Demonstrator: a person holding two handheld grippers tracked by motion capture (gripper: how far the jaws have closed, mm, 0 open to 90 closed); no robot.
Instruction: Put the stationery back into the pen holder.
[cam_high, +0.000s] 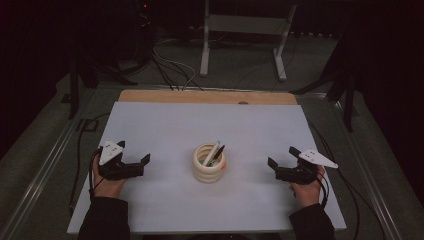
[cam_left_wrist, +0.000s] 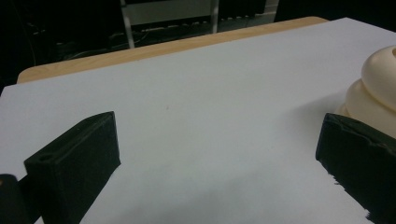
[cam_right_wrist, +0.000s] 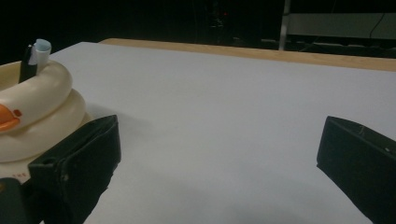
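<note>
We find the holder (cam_high: 209, 164) upright at mid-desk (cam_high: 165, 125), pens (cam_high: 214, 152) standing inside it. The left gripper (cam_high: 136, 165) and right gripper (cam_high: 281, 171) rest well apart on either side, fingers spread and empty. We judge the pens stowed; nothing left shows on the desk.

High view overhead, looking forward-down; gripper views low, close; all share cream holder (cam_high: 209, 164).
</note>
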